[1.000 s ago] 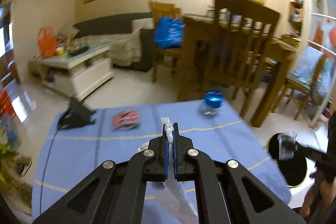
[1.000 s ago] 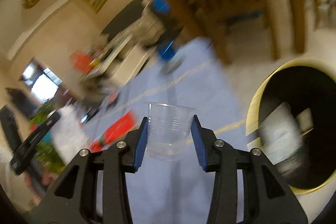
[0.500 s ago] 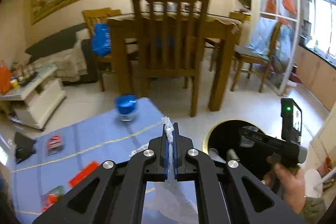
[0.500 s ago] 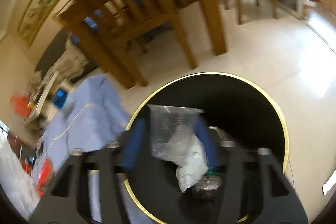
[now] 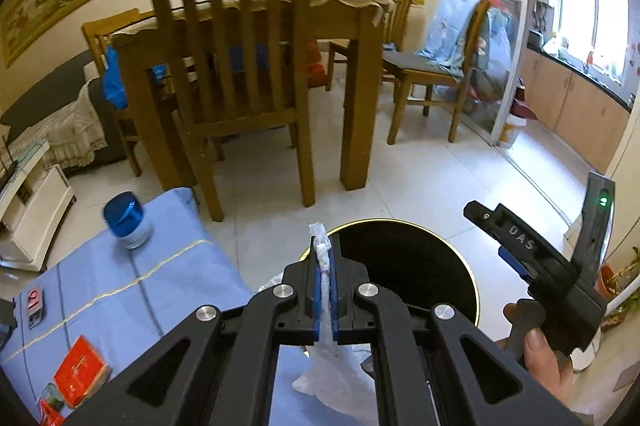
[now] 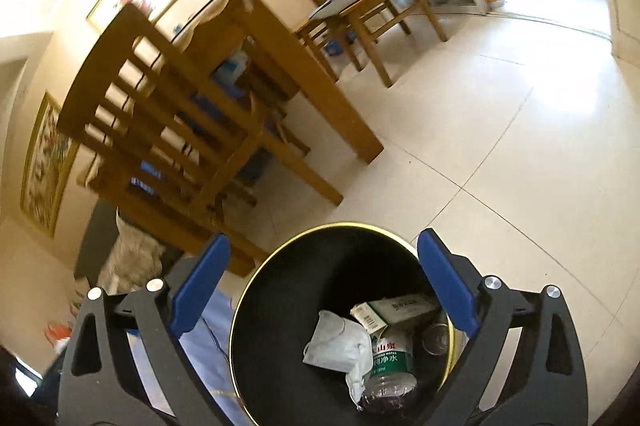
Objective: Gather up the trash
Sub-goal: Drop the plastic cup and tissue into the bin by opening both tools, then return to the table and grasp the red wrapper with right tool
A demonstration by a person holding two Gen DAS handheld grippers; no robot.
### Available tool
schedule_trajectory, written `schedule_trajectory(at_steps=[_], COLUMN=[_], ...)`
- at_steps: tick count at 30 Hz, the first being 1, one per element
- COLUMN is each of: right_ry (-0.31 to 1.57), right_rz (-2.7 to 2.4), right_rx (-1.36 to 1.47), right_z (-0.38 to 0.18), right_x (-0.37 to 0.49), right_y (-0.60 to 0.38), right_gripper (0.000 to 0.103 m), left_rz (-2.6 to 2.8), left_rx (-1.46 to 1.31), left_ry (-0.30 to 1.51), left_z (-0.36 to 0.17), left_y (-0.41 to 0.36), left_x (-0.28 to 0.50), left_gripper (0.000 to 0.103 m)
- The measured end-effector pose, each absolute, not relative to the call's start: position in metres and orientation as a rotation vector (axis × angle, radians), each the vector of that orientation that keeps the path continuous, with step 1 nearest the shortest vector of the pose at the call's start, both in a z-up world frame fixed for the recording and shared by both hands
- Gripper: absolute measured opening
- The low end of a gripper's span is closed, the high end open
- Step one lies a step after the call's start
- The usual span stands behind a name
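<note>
My left gripper [image 5: 326,254] is shut on a strip of crumpled white plastic [image 5: 332,366] that hangs below the pads, at the near-left rim of the black, gold-rimmed trash bin [image 5: 400,262]. The right gripper [image 6: 322,238], held in a hand [image 5: 544,358], hovers over the bin [image 6: 280,306]; its jaws are opening and nothing is between them. Inside the bin lie a white wrapper [image 6: 340,346], a carton [image 6: 396,306], a green-labelled water bottle [image 6: 388,362] and a round clear item [image 6: 436,338].
Left of the bin, the blue-clothed table [image 5: 160,290] holds a blue-lidded jar [image 5: 126,222], a red packet [image 5: 80,374] and a small pink card [image 5: 34,306]. A wooden chair [image 5: 236,66] and a dining table [image 5: 360,86] stand behind on pale floor tiles.
Both grippers swung from over the blue table to the bin. The right jaws opened and the clear plastic cup left them. The left stays shut on the white plastic.
</note>
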State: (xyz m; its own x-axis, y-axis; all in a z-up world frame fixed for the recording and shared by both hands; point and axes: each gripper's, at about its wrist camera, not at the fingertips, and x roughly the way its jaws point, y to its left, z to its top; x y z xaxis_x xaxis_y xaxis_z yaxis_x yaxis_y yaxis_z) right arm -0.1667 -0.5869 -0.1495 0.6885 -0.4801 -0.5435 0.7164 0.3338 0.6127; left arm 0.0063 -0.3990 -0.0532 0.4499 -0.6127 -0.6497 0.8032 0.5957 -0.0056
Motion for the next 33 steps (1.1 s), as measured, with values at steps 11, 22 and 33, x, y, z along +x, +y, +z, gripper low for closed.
schedule_trajectory(at_steps=[11,22,33], right_ry=[0.259,0.346,0.639], right_rz=[-0.805,-0.760,-0.316], right_rx=[0.966,0.853,0.527], right_z=[-0.149,-0.139,-0.124], right_x=[-0.179,-0.150,-0.048], right_y=[-0.595,-0.574,-0.432], right_gripper=[0.095,0.096,0.097], left_rz=[-0.910,-0.759,-0.439], left_rx=[0.390,0.413,0.320], left_ry=[0.664,0.723,0.788], left_z=[-0.071,-0.095,-0.129], left_y=[-0.423,-0.324,-0.133], left_x=[-0.004,-0.005,0.003], left_gripper=[0.071,0.096,0.096])
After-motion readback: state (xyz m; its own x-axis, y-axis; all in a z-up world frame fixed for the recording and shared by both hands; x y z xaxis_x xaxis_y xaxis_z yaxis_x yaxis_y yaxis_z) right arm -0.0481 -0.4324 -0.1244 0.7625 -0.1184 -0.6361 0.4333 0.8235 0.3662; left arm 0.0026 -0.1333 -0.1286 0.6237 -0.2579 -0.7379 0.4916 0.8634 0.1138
